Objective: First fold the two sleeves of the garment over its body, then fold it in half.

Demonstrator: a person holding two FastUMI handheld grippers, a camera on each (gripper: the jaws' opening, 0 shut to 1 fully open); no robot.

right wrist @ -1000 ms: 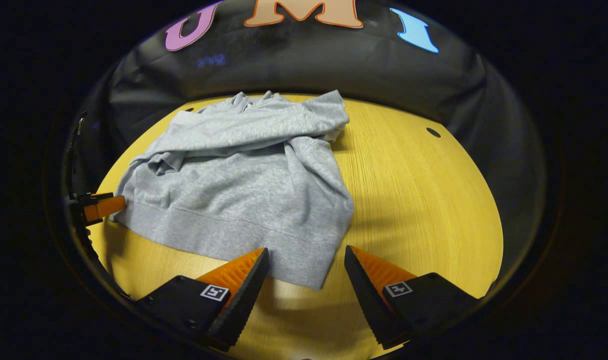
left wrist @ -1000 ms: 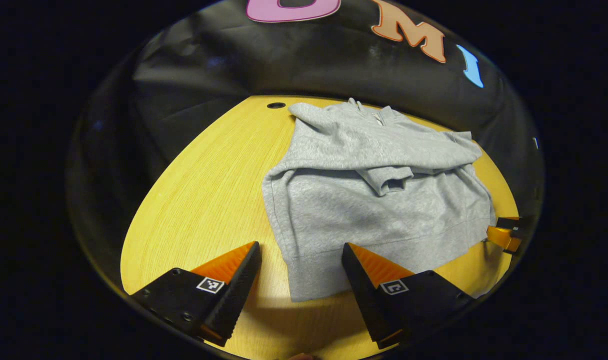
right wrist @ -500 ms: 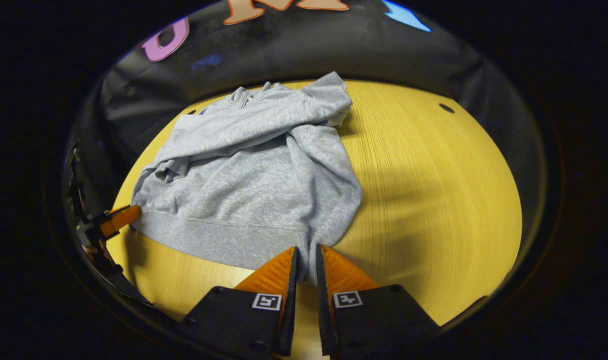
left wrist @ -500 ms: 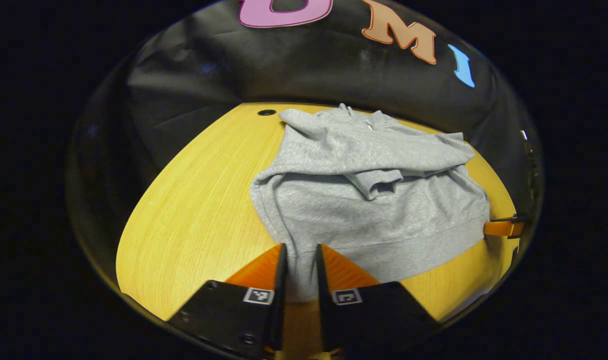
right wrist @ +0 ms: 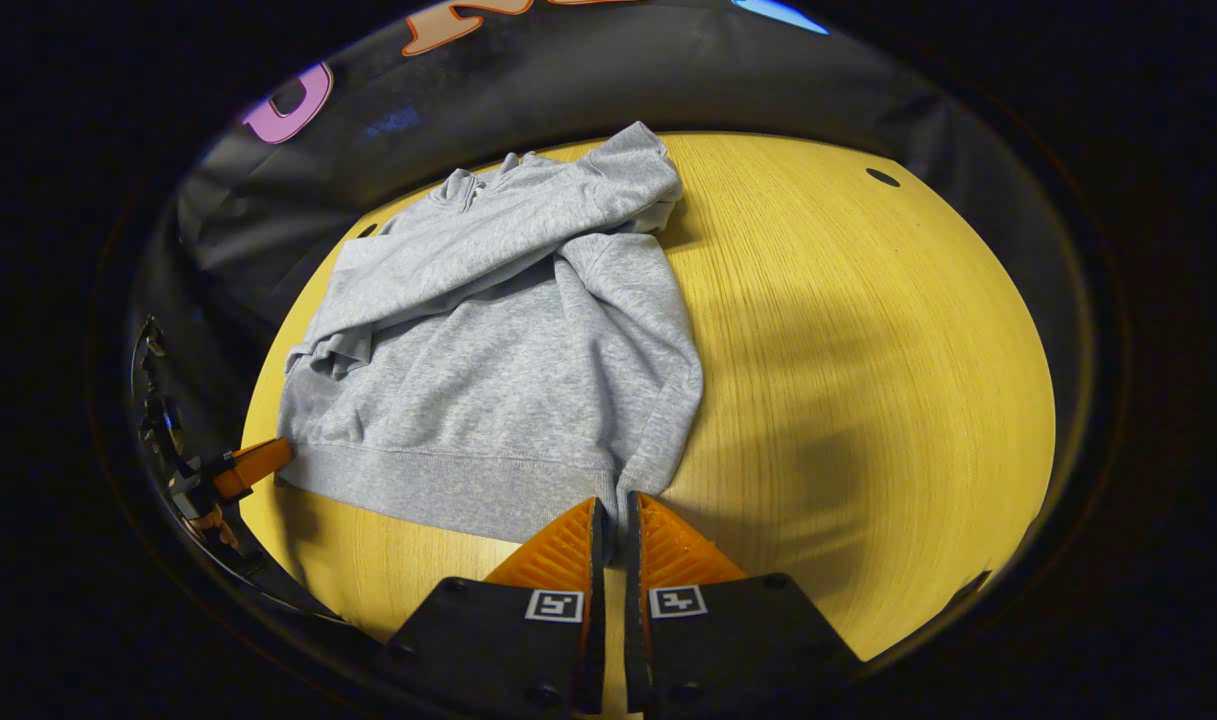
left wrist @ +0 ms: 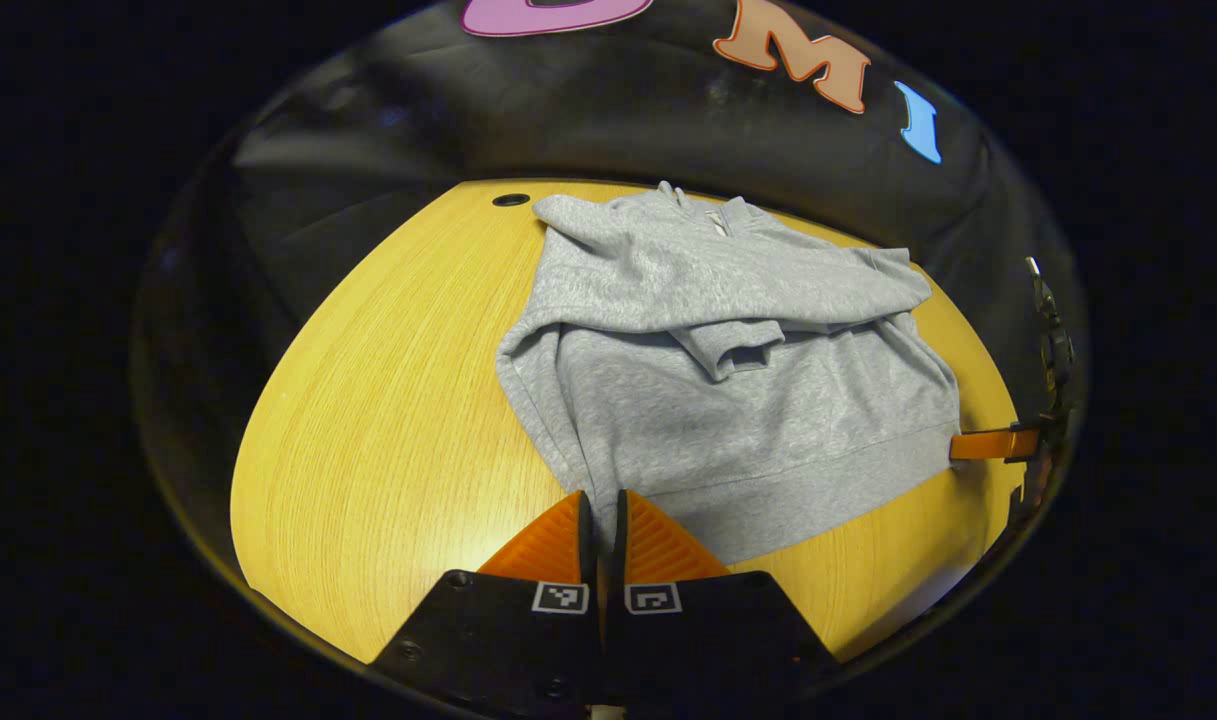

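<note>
- The table (left wrist: 388, 400), a round-edged wooden top, takes up most of both views, with the booth's black cloth wall behind it.
- The sweatshirt (left wrist: 728, 400), grey, lies flat on the table with its collar toward the wall and its ribbed hem (right wrist: 448, 490) toward the grippers. In the left gripper view it sits right of centre on the table; in the right gripper view it sits left of centre (right wrist: 508, 350).
- Both sleeves are folded across the chest. One sleeve (left wrist: 708, 285) lies as a band over the upper body, and a cuff (left wrist: 733, 350) pokes out from under it near the middle.
- The left gripper (left wrist: 600, 520) sits at the hem's near corner in the left gripper view. Its fingers are drawn close together with a thin strip of the grey fabric between them, pinching the corner of the sweatshirt.
- The right gripper (right wrist: 613, 525) is at the opposite hem corner in the right gripper view, fingers likewise pressed together on a fold of the grey fabric.
- Each gripper appears small at the far hem corner in the other's view: the right gripper at the right edge (left wrist: 993, 443), the left gripper at the left edge (right wrist: 253, 465).
- Two small dark holes are set in the tabletop near the wall, one on each side (left wrist: 511, 200) (right wrist: 882, 177).
</note>
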